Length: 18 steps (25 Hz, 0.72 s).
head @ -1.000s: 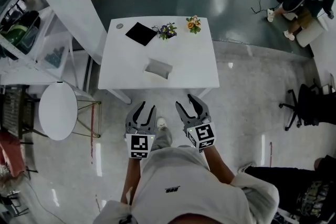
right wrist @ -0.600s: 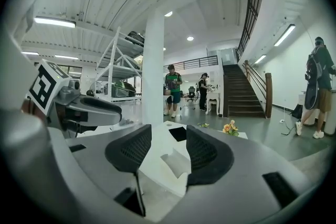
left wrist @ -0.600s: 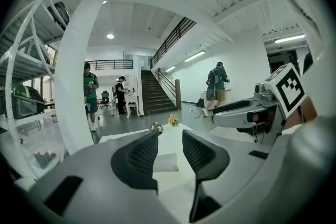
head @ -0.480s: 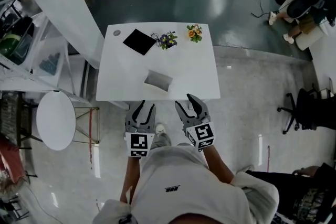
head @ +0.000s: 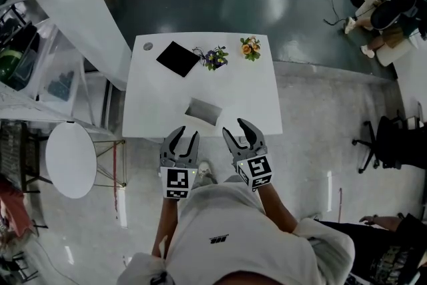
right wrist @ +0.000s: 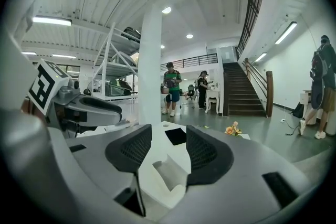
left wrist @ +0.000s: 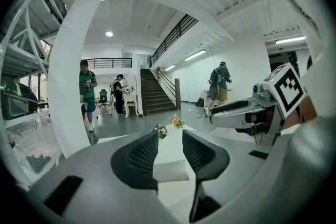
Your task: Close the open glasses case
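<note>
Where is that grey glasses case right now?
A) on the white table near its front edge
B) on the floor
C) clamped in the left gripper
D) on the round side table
A: the glasses case lies on the white table, ahead of the left gripper and right gripper, both open.

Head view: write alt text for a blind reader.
A person holds the left gripper and right gripper, both open, just short of an open glasses case on a white table. A black square and two flower bunches sit farther back.
</note>
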Tool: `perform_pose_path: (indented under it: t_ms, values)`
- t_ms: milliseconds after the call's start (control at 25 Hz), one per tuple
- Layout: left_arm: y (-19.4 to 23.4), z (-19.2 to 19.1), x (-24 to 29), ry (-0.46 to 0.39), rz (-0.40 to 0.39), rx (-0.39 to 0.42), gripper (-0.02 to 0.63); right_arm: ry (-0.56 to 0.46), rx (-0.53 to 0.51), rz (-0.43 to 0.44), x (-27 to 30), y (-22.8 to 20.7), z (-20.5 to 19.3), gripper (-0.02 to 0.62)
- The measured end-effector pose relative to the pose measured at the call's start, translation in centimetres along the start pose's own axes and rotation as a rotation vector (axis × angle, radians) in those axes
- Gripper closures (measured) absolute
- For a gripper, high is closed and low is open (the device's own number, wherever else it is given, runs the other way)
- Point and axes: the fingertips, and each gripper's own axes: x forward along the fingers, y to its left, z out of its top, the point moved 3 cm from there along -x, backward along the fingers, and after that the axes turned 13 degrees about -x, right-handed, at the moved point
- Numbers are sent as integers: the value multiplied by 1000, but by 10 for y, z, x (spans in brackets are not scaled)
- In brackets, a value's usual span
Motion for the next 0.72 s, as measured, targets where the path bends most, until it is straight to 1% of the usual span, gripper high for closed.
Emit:
perform_pose_path:
  t_ms: [400,560,720]
  values:
    - [19,2,29,12,-12,-17,448,20,-5,-2,30,-12,1,387]
    - [20,0,46,27,-18,-23,448,33,-18,19,42,-20,-1,387]
    - [24,-3,65,36,-3,-42,448,43,-20,48,58,-31,-6,390]
